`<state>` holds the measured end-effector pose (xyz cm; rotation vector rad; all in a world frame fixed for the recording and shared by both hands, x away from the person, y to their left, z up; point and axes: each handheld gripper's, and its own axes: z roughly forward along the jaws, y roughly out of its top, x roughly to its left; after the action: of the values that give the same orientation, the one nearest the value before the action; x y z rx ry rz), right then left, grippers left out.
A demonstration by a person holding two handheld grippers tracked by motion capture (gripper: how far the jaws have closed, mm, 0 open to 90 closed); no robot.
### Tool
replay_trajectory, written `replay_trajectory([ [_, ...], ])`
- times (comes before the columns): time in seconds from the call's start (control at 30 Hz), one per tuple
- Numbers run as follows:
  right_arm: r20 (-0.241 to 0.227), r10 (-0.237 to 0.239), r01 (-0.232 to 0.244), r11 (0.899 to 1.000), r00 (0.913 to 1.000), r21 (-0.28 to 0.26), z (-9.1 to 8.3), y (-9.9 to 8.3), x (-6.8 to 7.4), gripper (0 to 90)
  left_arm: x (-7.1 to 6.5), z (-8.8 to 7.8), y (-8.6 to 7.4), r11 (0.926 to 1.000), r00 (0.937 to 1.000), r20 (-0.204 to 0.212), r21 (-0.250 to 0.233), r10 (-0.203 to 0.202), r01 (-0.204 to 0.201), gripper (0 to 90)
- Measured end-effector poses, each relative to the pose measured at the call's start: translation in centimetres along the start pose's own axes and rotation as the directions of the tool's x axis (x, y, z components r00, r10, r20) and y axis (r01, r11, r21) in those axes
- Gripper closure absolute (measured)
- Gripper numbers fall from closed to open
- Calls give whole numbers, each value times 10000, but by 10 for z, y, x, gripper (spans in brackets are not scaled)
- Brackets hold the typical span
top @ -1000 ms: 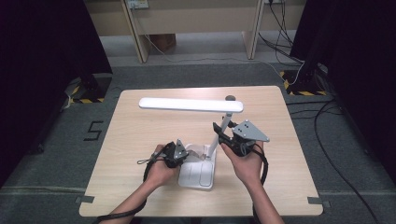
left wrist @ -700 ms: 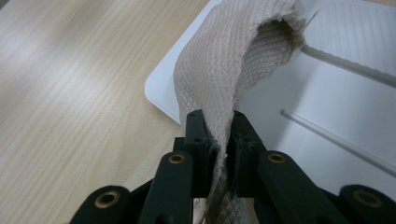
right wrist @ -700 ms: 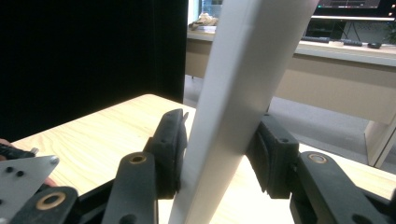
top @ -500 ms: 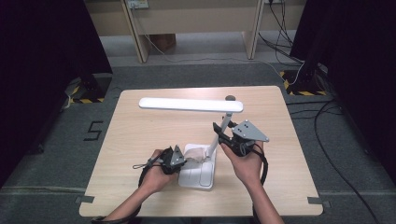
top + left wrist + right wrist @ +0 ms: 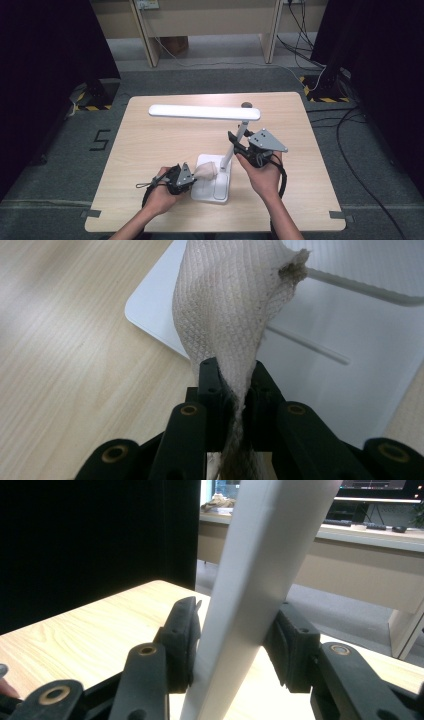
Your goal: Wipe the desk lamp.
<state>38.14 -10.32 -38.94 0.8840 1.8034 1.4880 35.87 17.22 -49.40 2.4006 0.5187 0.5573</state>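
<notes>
A white desk lamp stands on the table: flat base (image 5: 215, 187), slanted arm (image 5: 235, 145) and long light bar (image 5: 205, 112). My left gripper (image 5: 192, 175) is shut on a white cloth (image 5: 206, 171), which lies over the left part of the base. In the left gripper view the cloth (image 5: 230, 305) rises from between the jaws across the lamp base (image 5: 360, 385). My right gripper (image 5: 236, 142) is shut on the lamp arm (image 5: 260, 580), its pads pressed against both sides of it.
The wooden table (image 5: 150, 150) has free room to the left and at the far side. A small dark knob (image 5: 246, 105) sits behind the light bar. Desk legs (image 5: 142, 30) and cables (image 5: 320, 45) are on the floor beyond.
My left gripper has slid with the cloth toward the near left edge of the lamp base. The right gripper and the lamp arm have stayed still.
</notes>
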Motion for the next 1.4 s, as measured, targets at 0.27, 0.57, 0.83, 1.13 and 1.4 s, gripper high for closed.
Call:
replay_trajectory([
  [0.27, -8, -76, 76, 10000, 10000, 45, 1, 0, 0, 579, -11, -9, -6, 9998, 9996, 215, 40, 194, -194, 797],
  [0.57, -8, -125, 125, 9998, 9999, 128, 2, -2, 1, 585, -28, -23, -16, 9993, 9970, 684, -59, 371, -367, 796],
  [0.83, -3, -102, 102, 9997, 9999, 221, 3, -4, 3, 595, -40, -33, -19, 9983, 9915, 1164, -60, 586, -583, 795],
  [1.13, -27, -186, 186, 9994, 9998, 294, 4, -4, 2, 602, -48, -42, -15, 9971, 9827, 1699, -319, 736, -691, 793],
  [1.4, -30, -164, 164, 9995, 9999, 261, 4, -4, 2, 600, -6, -24, 13, 9992, 9984, 525, -360, 204, -185, 794],
])
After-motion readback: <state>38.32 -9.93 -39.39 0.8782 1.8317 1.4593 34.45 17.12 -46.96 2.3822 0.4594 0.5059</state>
